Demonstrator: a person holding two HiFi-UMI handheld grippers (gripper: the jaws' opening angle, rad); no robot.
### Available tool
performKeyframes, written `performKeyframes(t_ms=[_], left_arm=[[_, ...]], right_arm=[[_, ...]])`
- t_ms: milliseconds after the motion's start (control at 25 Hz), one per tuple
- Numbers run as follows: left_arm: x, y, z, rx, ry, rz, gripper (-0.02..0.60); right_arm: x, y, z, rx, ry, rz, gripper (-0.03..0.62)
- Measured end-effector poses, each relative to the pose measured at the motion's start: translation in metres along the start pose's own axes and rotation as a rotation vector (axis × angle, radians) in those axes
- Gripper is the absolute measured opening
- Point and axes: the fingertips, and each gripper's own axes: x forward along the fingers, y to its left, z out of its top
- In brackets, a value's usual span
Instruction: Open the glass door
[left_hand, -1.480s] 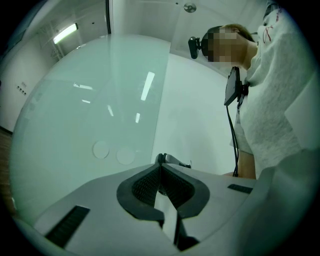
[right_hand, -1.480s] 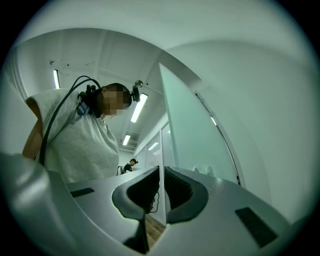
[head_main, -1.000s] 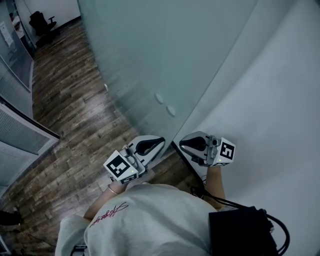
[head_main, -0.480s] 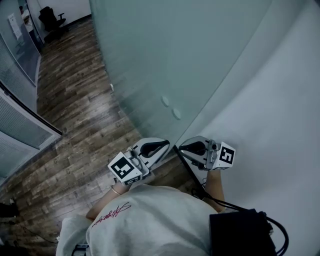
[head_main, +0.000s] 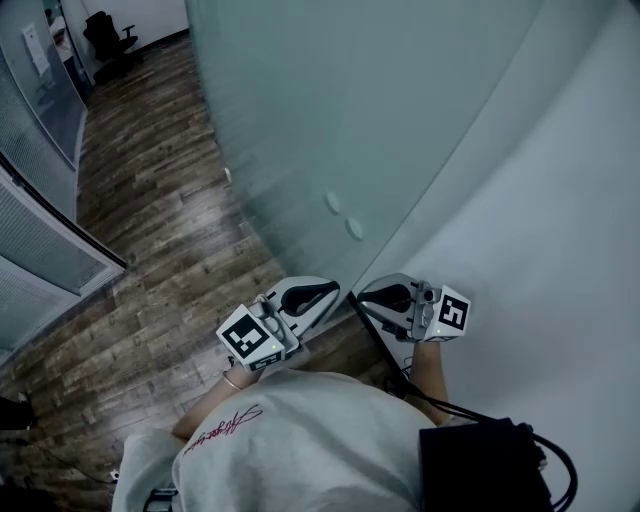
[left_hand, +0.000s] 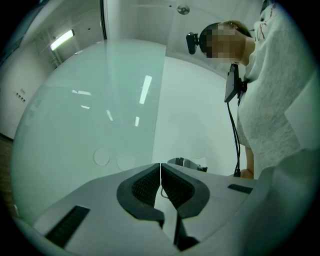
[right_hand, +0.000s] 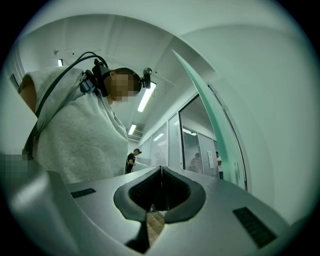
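Observation:
The frosted glass door (head_main: 330, 110) stands ahead of me, with two round discs (head_main: 354, 228) low on its pane. Its free edge runs down beside the white wall (head_main: 540, 230). My left gripper (head_main: 333, 291) is held on the glass side of that edge, shut, with nothing between its pads. Opposite it on the wall side is my right gripper (head_main: 362, 292), also shut and empty. In the left gripper view the left gripper (left_hand: 160, 167) faces the pane (left_hand: 90, 115), and the right gripper (left_hand: 187, 162) shows behind its tips. In the right gripper view the right gripper (right_hand: 161, 172) looks past the door's edge (right_hand: 216, 131).
Wood floor (head_main: 150, 220) stretches left to a glass partition with blinds (head_main: 40, 250); an office chair (head_main: 108, 35) stands far back. A black box with cables (head_main: 480, 465) hangs at my waist. Down the corridor a person (right_hand: 131, 160) stands.
The head view has shifted slightly, so the door and floor sit a little to the right in the picture. Both grippers stay at the same spot by the door's edge.

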Motion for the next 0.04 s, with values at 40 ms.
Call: performKeyframes(t_ms=[40], left_arm=[[-0.0002, -0.0004, 0.0006, 0.000, 0.000, 0.002, 0.018]], right_arm=[[0.0000, 0.0003, -0.0001, 0.000, 0.000, 0.001, 0.020]])
